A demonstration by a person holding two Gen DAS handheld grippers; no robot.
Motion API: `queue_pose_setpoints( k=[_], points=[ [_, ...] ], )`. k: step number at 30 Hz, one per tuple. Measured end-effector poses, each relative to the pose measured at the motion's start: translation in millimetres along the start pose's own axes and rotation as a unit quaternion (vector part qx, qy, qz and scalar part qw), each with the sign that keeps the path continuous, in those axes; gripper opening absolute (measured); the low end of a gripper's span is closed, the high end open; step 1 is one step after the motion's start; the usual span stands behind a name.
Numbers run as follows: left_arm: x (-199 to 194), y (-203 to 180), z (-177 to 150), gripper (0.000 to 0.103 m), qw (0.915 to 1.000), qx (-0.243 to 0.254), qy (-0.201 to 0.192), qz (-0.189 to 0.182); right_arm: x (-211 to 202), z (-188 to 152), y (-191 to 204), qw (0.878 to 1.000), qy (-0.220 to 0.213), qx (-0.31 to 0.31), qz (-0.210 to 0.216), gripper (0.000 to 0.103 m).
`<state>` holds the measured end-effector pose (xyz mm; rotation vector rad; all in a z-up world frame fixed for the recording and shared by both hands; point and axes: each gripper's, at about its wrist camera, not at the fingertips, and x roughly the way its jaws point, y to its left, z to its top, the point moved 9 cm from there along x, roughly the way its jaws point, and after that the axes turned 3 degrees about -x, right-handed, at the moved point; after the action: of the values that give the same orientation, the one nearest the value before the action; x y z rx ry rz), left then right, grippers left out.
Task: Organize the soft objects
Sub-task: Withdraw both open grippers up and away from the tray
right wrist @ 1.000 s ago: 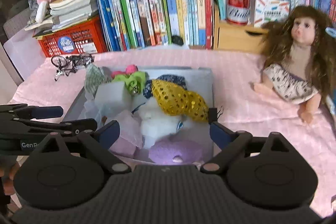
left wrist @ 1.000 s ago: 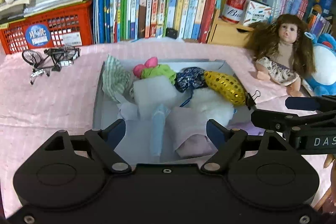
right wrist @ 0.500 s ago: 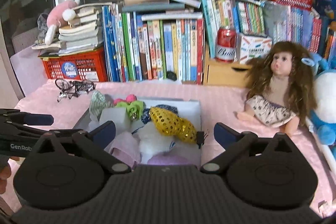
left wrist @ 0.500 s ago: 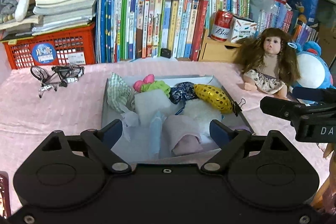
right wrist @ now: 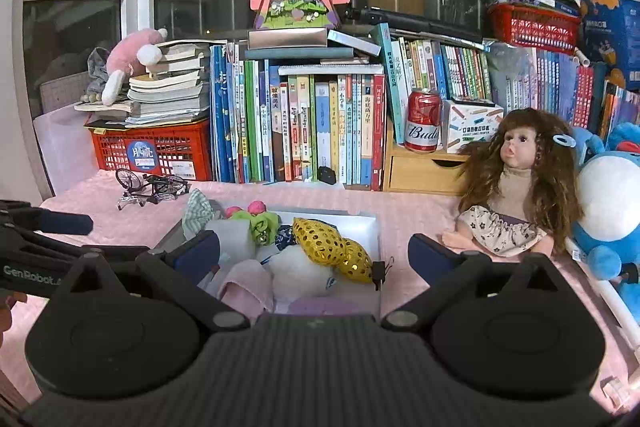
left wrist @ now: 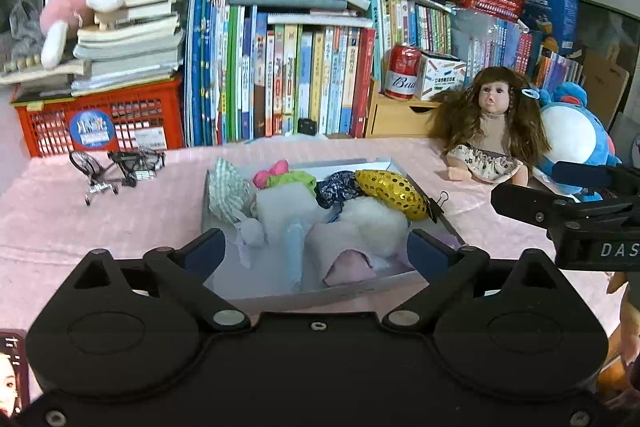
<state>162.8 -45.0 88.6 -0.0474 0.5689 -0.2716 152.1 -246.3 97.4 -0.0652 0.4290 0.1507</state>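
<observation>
My left gripper (left wrist: 316, 253) is opening, my right gripper (right wrist: 314, 255) spread — both empty above the shallow grey tray (left wrist: 352, 291) of soft fabric items.

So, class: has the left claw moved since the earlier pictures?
Yes. The left claw has drawn back and tilted up from the tray; the bookshelf now shows fuller.

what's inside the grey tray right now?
The grey tray holds a gold sequin pouch, white fluffy ball, pink cloth, green scrunchie, navy scrunchie and striped cloth. The pile hides the tray floor and anything beneath.
</observation>
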Motion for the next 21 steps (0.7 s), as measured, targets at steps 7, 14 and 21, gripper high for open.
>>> queue_pose_setpoints(
  k=[7,14,21],
  points=[
    [-15.3,-0.3,-11.9,0.1,0.9999,-0.003,-0.011,-0.007,-10.1,-10.6,3.3,1.0,-0.019,0.006,-0.002,0.103],
    [-24.1,2.7,-32.5,0.101,0.9998,-0.006,-0.015,-0.007,-14.1,-28.5,6.5,1.0,-0.017,0.012,-0.006,0.103],
    [-31.9,3.2,-51.2,0.101,0.9998,0.009,-0.017,-0.002,-24.3,-42.9,11.3,1.0,-0.02,0.011,-0.015,0.103]
  ],
)
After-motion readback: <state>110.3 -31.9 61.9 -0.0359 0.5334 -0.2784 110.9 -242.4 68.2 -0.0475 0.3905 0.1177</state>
